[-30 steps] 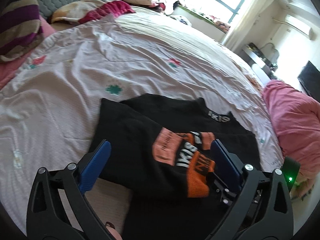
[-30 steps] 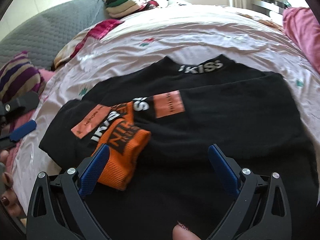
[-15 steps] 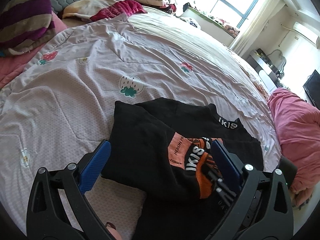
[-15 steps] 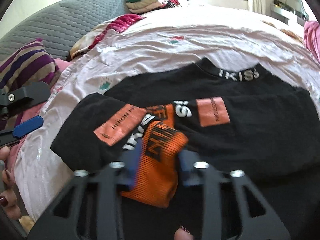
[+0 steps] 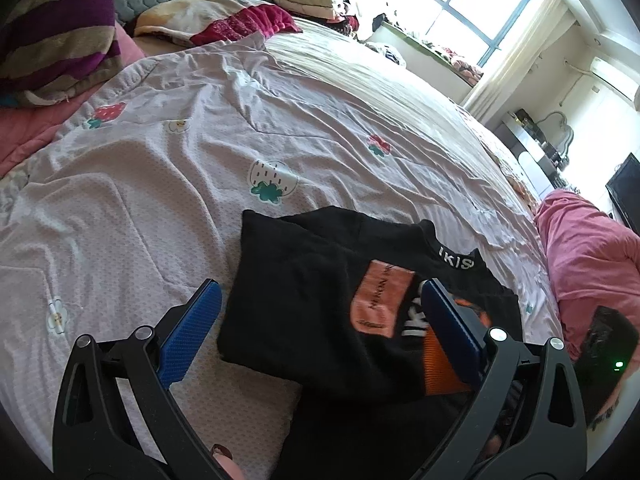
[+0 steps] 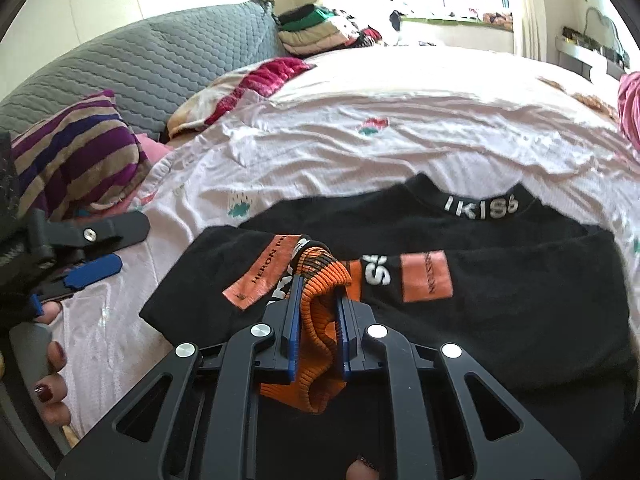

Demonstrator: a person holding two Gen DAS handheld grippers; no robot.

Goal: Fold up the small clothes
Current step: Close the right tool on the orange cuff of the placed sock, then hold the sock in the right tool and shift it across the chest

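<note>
A wide bed (image 5: 320, 92) fills both views, covered by a wrinkled pale-pink sheet (image 5: 132, 208) printed with strawberries and small flowers. A black sweatshirt (image 6: 500, 300) with orange patches lies on the sheet at lower centre of both frames. A purple-and-tan striped pillow (image 6: 76, 152) sits at the left edge. A folded clothes stack (image 6: 316, 30) rests at upper centre, and a crumpled pink blanket (image 5: 588, 256) lies at the right.
</note>
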